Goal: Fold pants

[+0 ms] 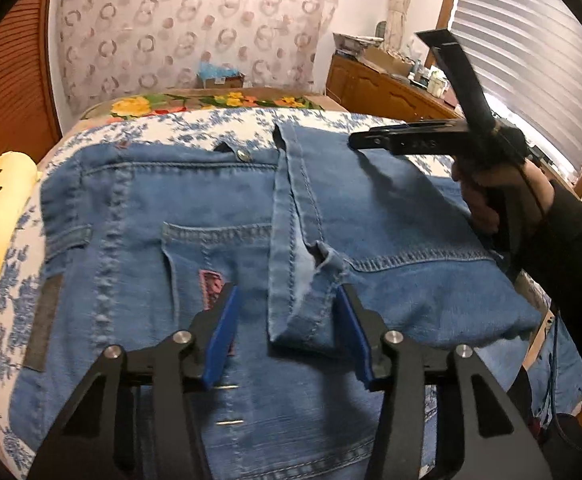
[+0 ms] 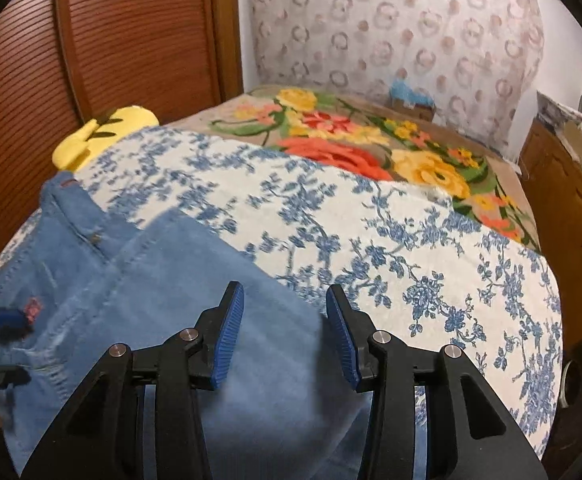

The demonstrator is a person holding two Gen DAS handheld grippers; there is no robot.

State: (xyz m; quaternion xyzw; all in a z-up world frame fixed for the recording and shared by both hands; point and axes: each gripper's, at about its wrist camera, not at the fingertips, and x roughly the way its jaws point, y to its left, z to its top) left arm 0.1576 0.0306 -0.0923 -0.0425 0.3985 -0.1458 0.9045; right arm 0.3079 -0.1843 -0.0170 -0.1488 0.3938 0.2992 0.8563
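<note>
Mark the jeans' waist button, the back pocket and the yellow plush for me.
waist button (image 1: 244, 155), left wrist view, on the metal stud's face.
back pocket (image 1: 195, 256), left wrist view, on the pocket's denim below its top hem.
yellow plush (image 2: 103, 136), right wrist view, on its yellow body.

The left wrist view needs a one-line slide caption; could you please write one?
Open left gripper poised over folded blue denim jeans on a blue-floral white bedspread.

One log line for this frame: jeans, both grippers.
jeans: folded over on floral bedspread | left gripper: open over leg hem | right gripper: open, above denim, nothing gripped
</note>
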